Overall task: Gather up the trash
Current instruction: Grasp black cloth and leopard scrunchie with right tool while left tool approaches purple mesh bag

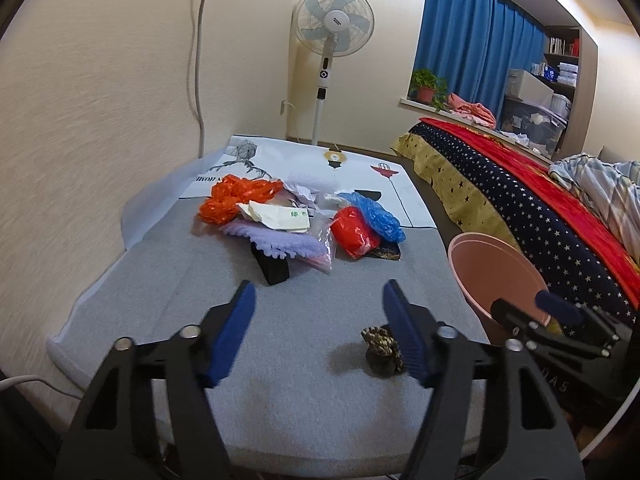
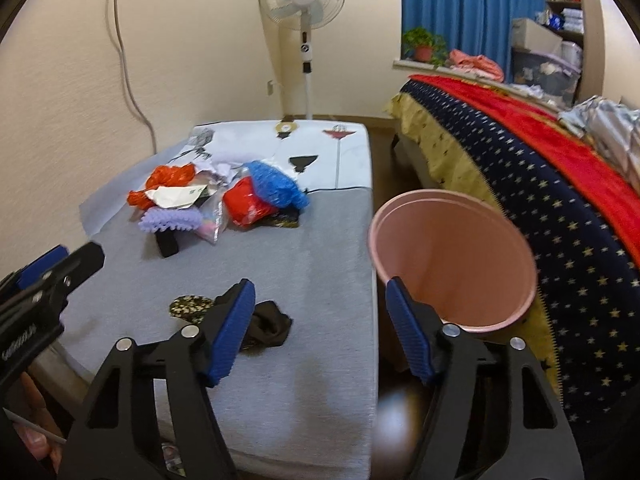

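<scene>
Pink bin: off the table's right edge.
Left claw: jaws apart, empty, sock beside it.
Right claw: jaws apart, empty, over the edge.

My left claw is showing two black triangular arms with cut-out windows, silver round bolts at the joints, and ribbed blue pads on the inner faces. My right claw is wearing the same black frame, silver bolts and blue pads. White lettering is running along the left claw's black side.
</scene>
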{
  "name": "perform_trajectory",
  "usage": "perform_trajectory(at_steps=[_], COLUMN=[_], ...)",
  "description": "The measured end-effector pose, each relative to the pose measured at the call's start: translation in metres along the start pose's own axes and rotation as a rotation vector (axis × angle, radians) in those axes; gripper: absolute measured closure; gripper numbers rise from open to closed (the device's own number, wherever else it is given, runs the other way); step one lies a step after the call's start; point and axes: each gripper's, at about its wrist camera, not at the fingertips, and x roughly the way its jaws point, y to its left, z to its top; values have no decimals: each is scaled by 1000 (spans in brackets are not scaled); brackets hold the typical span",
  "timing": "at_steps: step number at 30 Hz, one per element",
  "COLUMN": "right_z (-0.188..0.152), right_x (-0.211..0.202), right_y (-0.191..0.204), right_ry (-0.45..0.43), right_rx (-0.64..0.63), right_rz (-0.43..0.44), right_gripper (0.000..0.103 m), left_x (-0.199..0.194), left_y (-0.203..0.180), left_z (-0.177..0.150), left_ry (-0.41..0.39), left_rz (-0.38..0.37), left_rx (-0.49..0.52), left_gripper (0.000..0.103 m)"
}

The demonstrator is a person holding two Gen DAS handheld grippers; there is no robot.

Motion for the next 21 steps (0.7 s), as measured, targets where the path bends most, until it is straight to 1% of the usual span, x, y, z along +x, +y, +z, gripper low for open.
perform_trajectory(at_steps=[4, 8, 12, 15, 16, 17, 18, 20, 21], right_z=[-1, -3, -8, -12, -14, -16, -17, -17, -14], right_x=[13, 29, 50, 64, 70, 77, 79, 82, 83], right_y=[0, 1, 5, 10, 12, 14, 14, 16, 18], right_ry=[29, 65, 128, 180, 202, 227, 235, 244, 239], right_rx=[26, 38, 57, 59, 58, 61, 65, 64, 51], right_rz=[42, 72, 116, 146, 158, 176, 187, 212, 221], right_gripper=[36, 37, 38, 49, 58, 64, 66, 81, 85], left_x=[9, 21, 36, 49, 52, 55, 59, 65, 69], left_y=[5, 11, 19, 24, 26, 28, 29, 31, 31], left_z=[8, 14, 16, 19, 20, 21, 22, 23, 23], left_ry=[-6, -1, 20, 32, 33, 34, 38, 43, 49], left_rz=[-2, 14, 29, 42, 46, 50, 55, 55, 55], left_rx=[-25, -45, -61, -78, -82, -87, -94, -102, -103], left_gripper=[51, 54, 54, 54, 54, 54, 54, 54, 54])
